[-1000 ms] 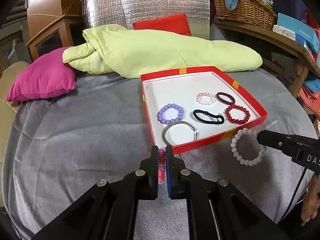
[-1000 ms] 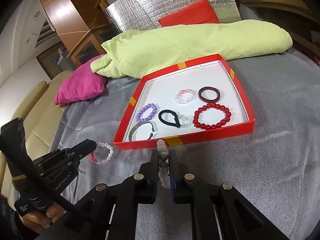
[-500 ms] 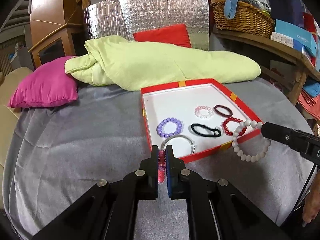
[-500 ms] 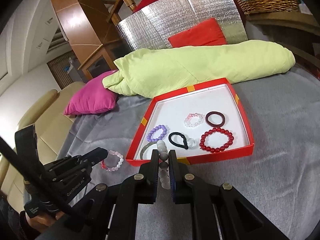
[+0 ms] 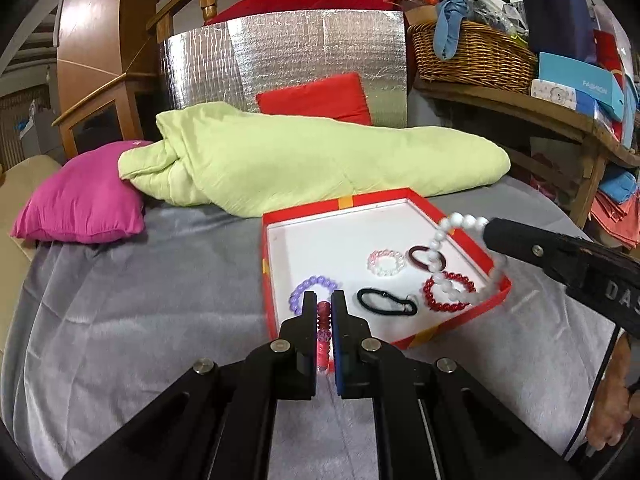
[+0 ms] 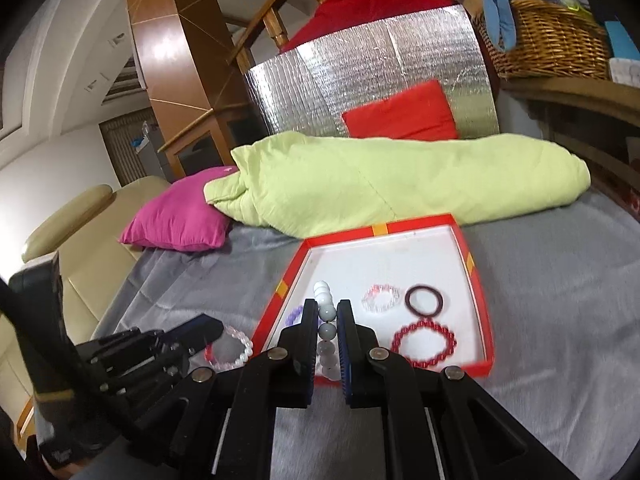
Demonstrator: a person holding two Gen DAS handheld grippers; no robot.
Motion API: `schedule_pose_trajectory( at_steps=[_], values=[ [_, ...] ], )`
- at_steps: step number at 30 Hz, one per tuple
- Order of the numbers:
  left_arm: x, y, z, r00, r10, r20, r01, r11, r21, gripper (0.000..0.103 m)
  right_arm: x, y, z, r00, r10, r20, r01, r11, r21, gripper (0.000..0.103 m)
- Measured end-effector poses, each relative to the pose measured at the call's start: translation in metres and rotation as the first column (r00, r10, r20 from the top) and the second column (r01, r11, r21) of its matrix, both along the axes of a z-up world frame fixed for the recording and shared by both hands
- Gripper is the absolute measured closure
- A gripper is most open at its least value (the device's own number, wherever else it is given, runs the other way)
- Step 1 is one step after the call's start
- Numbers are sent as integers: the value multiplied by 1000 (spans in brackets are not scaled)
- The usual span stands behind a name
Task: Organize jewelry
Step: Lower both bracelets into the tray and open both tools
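Red tray [image 5: 460, 322] holds five bracelets; left fingers [image 5: 306, 312] pinch pink bracelet [image 6: 230, 348], right fingers [image 6: 344, 320] white bracelet [image 5: 452, 236].

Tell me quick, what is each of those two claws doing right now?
Left gripper: closed on a pink and clear bead bracelet.
Right gripper: closed on a white bead bracelet, held above the red box.
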State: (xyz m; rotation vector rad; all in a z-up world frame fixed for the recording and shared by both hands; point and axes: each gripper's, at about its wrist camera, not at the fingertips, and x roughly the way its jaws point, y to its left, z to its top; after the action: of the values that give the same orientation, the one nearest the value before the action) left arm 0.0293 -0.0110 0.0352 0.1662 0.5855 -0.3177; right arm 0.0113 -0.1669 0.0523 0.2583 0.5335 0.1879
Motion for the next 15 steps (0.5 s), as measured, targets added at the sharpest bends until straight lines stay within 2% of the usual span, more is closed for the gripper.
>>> schedule_pose_trajectory(
  at_steps=[15],
  values=[
    [42,-16,-16,999,40,-12,-40,999,17,96,88,-36,-19,993,-109,-38,112,991,79,92]
  ],
)
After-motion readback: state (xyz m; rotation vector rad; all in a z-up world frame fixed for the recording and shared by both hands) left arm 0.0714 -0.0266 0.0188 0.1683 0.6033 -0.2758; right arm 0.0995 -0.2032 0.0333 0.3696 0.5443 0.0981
